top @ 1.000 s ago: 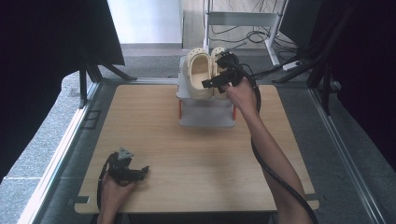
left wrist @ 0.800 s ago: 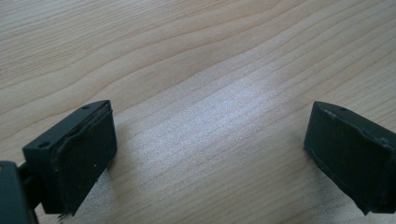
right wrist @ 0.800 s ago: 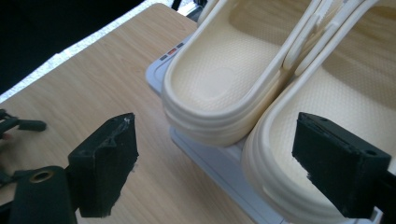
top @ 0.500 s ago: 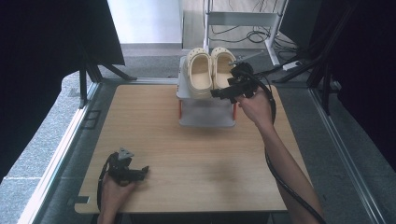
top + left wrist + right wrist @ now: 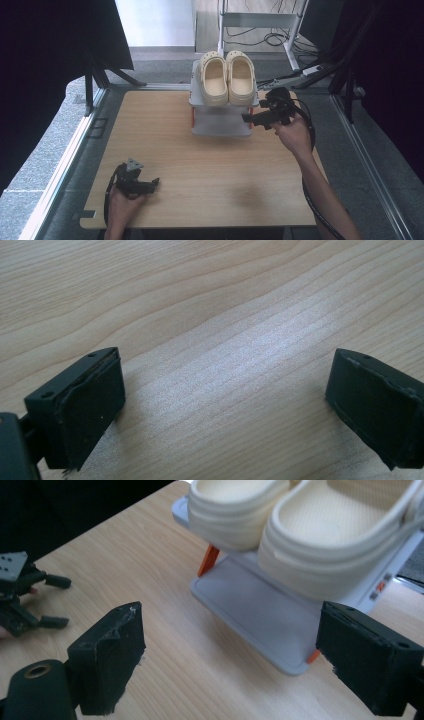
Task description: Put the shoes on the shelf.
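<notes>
Pair of cream foam clogs [image 5: 227, 78] sits on top of the grey two-tier plastic rack [image 5: 220, 125], upper centre. Right gripper [image 5: 248, 119] at centre right, jaws spread, empty, just beside rack. Left gripper [image 5: 154, 182] lower left on the light wooden table [image 5: 200, 170], jaws spread, empty.

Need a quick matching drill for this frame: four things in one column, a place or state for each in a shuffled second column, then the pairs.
Things:
1. pair of cream clogs
2. grey shoe rack
3. left gripper
4. right gripper

Places or states:
A. open, low over the bare wood at the table's near left corner
B. side by side on the top shelf
C. stands at the far middle of the wooden table
D. open, empty, held just right of the rack's lower shelf

Pairs: 1-B, 2-C, 3-A, 4-D
</notes>
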The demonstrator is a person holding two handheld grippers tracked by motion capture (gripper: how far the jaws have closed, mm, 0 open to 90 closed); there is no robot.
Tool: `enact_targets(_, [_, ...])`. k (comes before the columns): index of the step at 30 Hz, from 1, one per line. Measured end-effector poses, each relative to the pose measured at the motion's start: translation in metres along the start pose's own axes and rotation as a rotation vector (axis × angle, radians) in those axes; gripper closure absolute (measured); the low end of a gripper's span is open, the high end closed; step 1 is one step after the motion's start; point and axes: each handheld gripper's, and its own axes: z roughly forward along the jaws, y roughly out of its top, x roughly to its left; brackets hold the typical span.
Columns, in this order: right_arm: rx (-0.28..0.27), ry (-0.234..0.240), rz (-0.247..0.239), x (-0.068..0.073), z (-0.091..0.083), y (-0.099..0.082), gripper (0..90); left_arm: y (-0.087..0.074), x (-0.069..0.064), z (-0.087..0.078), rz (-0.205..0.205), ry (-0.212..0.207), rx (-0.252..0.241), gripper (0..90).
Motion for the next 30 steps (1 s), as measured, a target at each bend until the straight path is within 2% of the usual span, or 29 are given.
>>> enact_targets(1, [0.004,0.001,0.006,-0.001,-0.001,-0.009,11.5,0.0,0.0,0.0,-0.001,0.0,0.0,2.2])
enact_targets(2, [0.004,0.001,0.006,-0.001,-0.001,-0.009,11.5,0.0,0.0,0.0,0.0,0.0,0.0,2.2])
enact_targets(5, [-0.004,0.003,0.017,-0.005,-0.003,-0.027,11.5,0.0,0.0,0.0,-0.001,0.0,-0.001,2.3])
enact_targets(10, [-0.006,-0.002,0.026,-0.009,-0.006,-0.045,11.5,0.0,0.0,0.0,-0.001,0.0,-0.001,2.2])
enact_targets(11, [-0.011,-0.01,0.03,-0.011,-0.008,-0.053,11.5,0.0,0.0,0.0,-0.001,-0.001,-0.001,2.3])
enact_targets(12, [-0.011,-0.01,0.03,-0.011,-0.008,-0.053,11.5,0.0,0.0,0.0,-0.001,-0.001,-0.001,2.2])
enact_targets(21, [-0.013,-0.053,0.019,-0.017,-0.022,-0.094,11.5,0.0,0.0,0.0,-0.002,0.001,-0.002,2.3])
enact_targets(27, [-0.014,-0.066,0.034,-0.018,-0.022,-0.116,11.5,0.0,-0.001,0.0,-0.007,0.001,0.0,2.3])
enact_targets(30, [-0.012,-0.067,0.037,-0.018,-0.017,-0.134,11.5,0.0,-0.001,0.0,-0.008,0.002,-0.001,2.3])
